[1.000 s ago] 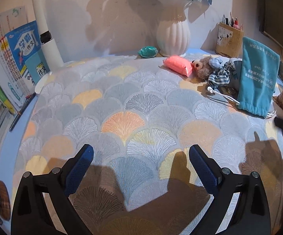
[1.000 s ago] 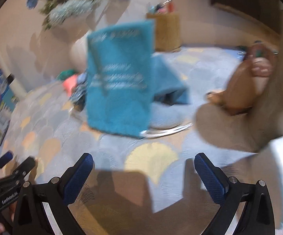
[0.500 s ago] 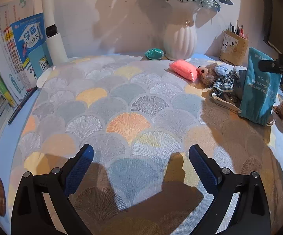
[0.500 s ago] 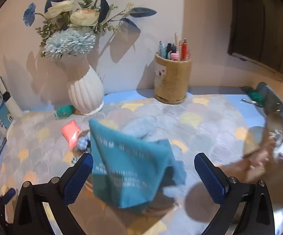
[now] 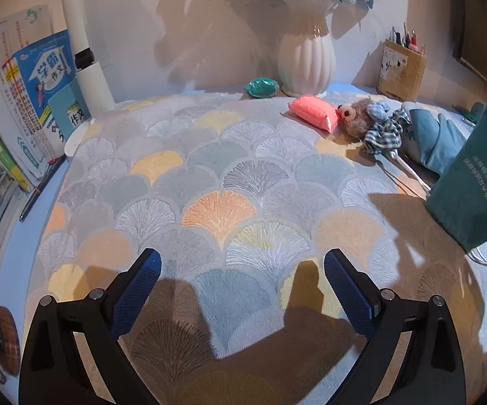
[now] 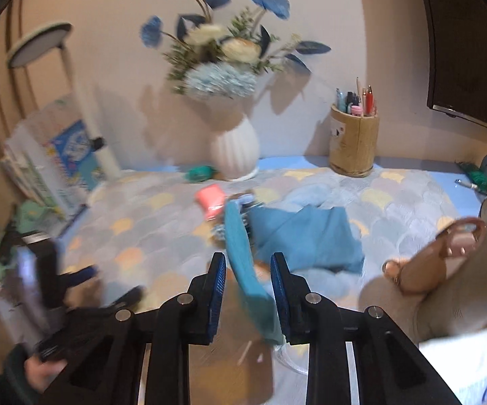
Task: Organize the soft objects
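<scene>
The teal drawstring pouch (image 6: pixel 243 270) runs edge-on between the pads of my right gripper (image 6: pixel 248 258). The jaws are closing on it and it touches both pads. In the left wrist view the same teal pouch (image 5: pixel 473 175) hangs tilted at the right edge. A pink packet (image 5: pixel 312 112), a small teddy bear (image 5: pixel 358 118) with a checked bow and a blue cloth (image 5: pixel 435 141) lie at the back right of the patterned mat (image 5: pixel 220 209). My left gripper (image 5: pixel 242 265) stands open and empty over the mat's near part.
A white vase (image 5: pixel 306 64) with flowers, a teal dish (image 5: pixel 262 87) and a pen holder (image 5: pixel 400 71) stand along the back wall. Books (image 5: pixel 41 101) line the left side. A tan bag (image 6: pixel 439 256) sits at the right. A person's hand (image 6: pixel 41 368) holds the left gripper.
My right gripper has risen and its jaws have narrowed around the teal pouch. The pouch has tilted and shifted nearer the left camera. The left gripper has not moved.
</scene>
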`<state>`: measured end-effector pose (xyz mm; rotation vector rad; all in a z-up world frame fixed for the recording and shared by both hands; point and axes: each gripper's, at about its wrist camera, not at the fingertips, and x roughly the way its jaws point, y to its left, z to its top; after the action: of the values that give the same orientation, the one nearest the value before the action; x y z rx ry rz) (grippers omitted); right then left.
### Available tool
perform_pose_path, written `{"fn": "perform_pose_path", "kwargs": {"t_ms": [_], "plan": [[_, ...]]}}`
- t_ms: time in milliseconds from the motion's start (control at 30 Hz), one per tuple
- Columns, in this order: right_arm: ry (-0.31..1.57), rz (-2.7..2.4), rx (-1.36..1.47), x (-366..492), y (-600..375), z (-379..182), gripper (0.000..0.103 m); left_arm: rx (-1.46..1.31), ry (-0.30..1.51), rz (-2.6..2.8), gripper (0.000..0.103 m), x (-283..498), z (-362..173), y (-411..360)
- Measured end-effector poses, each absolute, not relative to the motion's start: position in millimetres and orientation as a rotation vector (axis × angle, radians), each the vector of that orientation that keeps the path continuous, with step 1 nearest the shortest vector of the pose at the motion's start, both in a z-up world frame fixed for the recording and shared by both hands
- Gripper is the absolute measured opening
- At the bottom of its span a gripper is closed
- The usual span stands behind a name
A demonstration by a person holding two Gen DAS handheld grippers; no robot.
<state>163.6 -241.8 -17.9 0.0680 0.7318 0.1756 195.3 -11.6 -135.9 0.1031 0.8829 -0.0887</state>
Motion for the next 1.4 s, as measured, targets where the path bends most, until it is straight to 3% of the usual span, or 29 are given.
{"fn": "perform_pose_path", "kwargs": {"t_ms": [100, 167, 233, 500, 733, 867, 1167, 1400], "plan": [[0.757, 0.172, 0.069, 155, -248, -10, 0.033, 0.087, 0.927, -0.162, 0.097, 198, -120, -13], [0.769, 0.079, 0.015, 161, -252, -14, 0.077, 0.093, 0.916, -0.214, 0.097, 198, -102, -17], [0.789, 0.008, 0.005, 166, -259, -22, 0.087, 0.109, 0.872, -0.233, 0.097, 198, -85, -20], [0.911, 0.351, 0.129, 172, -244, -60, 0.087, 0.11, 0.857, -0.221, 0.097, 221, -69, -18], [1.129, 0.296, -0.155, 167, -202, -112, 0.087, 0.048, 0.898, -0.253, 0.097, 268, -79, -10], [1.121, 0.279, -0.251, 152, -194, -116, 0.087, 0.052, 0.894, -0.336, 0.097, 301, -93, -22], [1.067, 0.283, 0.046, 189, -213, -120, 0.091, 0.089, 0.856, -0.523, 0.097, 356, -118, -57], [1.049, 0.292, -0.054, 205, -193, -131, 0.103, 0.097, 0.921, -0.6, 0.082, 374, -139, -65]]}}
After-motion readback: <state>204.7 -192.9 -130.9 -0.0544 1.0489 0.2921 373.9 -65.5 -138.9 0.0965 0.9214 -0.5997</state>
